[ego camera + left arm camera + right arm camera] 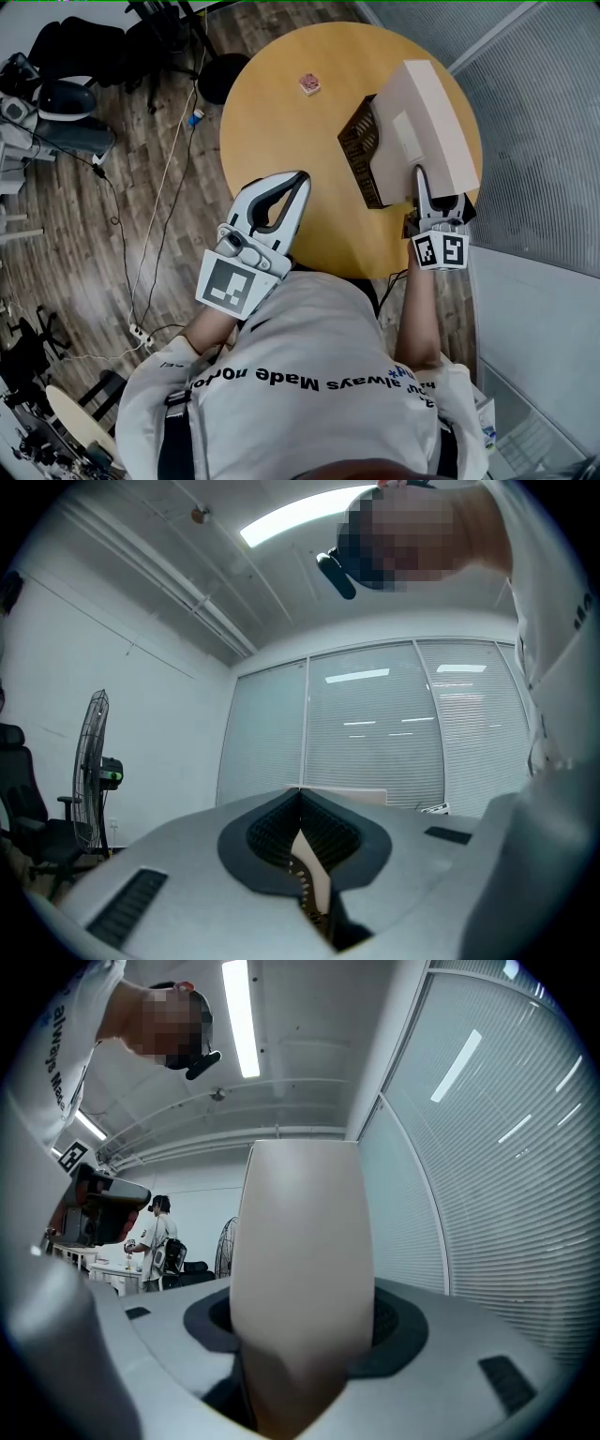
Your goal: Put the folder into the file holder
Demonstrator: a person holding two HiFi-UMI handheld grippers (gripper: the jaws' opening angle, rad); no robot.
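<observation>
A thick beige folder point(429, 117) stands tilted at the right side of the round wooden table point(281, 122). My right gripper point(423, 186) is shut on its near end, and in the right gripper view the folder point(302, 1260) fills the gap between the jaws. A dark brown mesh file holder point(360, 142) stands against the folder's left side. Whether the folder is inside it I cannot tell. My left gripper point(298, 178) hovers over the table's near edge, shut and holding nothing. In the left gripper view its jaws meet at the tips point(300, 791).
A small pinkish object point(309, 84) lies at the far part of the table. Left of the table are cables, a black stool point(223, 75) and office gear on the wooden floor. A glass wall with blinds point(534, 131) runs close along the right.
</observation>
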